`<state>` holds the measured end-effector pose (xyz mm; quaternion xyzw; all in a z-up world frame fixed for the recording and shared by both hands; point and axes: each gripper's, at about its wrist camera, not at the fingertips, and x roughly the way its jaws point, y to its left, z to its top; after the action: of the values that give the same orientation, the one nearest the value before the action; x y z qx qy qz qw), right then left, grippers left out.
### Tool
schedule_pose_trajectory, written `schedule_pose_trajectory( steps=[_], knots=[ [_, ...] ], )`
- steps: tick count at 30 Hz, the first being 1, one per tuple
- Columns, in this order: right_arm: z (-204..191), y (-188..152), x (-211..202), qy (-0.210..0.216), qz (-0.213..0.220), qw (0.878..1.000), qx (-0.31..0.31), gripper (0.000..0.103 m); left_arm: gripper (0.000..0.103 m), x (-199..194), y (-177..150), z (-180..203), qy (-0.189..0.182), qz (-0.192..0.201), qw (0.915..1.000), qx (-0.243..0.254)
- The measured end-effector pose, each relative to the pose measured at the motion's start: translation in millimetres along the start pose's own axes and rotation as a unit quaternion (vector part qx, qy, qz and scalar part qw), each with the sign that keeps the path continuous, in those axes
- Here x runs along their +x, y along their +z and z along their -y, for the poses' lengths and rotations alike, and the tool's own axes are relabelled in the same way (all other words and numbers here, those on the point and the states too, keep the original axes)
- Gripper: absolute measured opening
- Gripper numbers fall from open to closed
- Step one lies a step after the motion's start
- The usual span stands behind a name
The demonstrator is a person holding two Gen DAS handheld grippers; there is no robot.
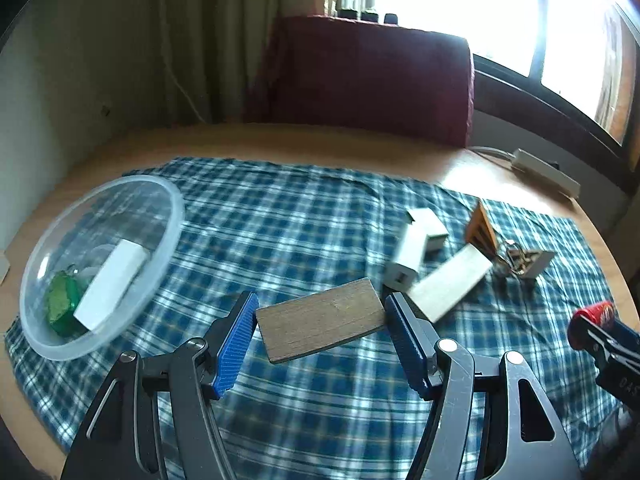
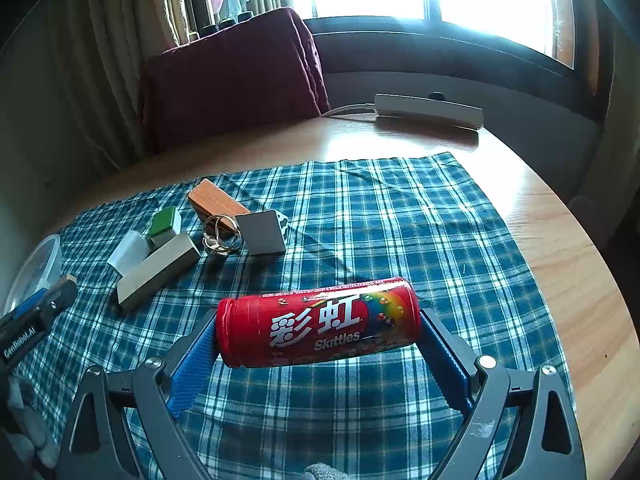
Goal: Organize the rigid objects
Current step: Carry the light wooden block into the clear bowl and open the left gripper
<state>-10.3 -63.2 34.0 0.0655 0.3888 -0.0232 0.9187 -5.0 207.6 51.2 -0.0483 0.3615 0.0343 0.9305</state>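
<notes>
Our left tongs (image 1: pixel 320 334) grip a brown wooden slab (image 1: pixel 322 325) by its short ends, raised above the plaid cloth (image 1: pixel 304 224) on the bench (image 2: pixel 560 232). Beside it the clear bowl (image 1: pixel 174 216) holds a white block (image 1: pixel 112 280) and something green (image 1: pixel 62 302). Our right tongs (image 2: pixel 318 340) clamp the red Skittles can (image 2: pixel 318 332) end to end, sideways above the cloth.

Red cylindrical candy canister (image 2: pixel 318 330), lying sideways: white "彩虹" above "Skittles". At 9 o'clock in the right wrist view, black gripper body (image 2: pixel 24 334) reads "GenRobot.AI". Nothing else can be read with certainty.
</notes>
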Motion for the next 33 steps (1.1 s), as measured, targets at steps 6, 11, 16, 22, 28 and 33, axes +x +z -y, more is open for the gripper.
schedule_pose_trajectory(
  steps=[6, 11, 16, 22, 28, 33],
  knots=[
    [-5, -3, -3, 0.002, 0.005, 1.000, 0.000, 0.096, 0.066, -5, 9, -26, 0.020, 0.016, 0.9994, -0.024],
    [-9, -6, -4, 0.003, 0.002, 1.000, -0.001, 0.096, 0.066, -1, 16, -42, 0.038, 0.022, 0.9980, -0.045],
    [-12, -8, -4, 0.003, -0.001, 1.000, -0.002, 0.096, 0.066, 0, 15, -64, 0.061, 0.031, 0.9954, -0.066],
    [-18, -11, -2, 0.002, -0.005, 1.000, -0.004, 0.096, 0.066, 0, 14, -93, 0.085, 0.039, 0.9918, -0.088],
    [-26, -14, -1, -0.001, -0.008, 1.000, -0.008, 0.096, 0.066, -2, 13, -121, 0.104, 0.046, 0.9875, -0.109],
    [-32, -15, -2, -0.006, -0.004, 1.000, -0.010, 0.096, 0.066, -1, 14, -141, 0.115, 0.047, 0.9851, -0.119]
  ],
)
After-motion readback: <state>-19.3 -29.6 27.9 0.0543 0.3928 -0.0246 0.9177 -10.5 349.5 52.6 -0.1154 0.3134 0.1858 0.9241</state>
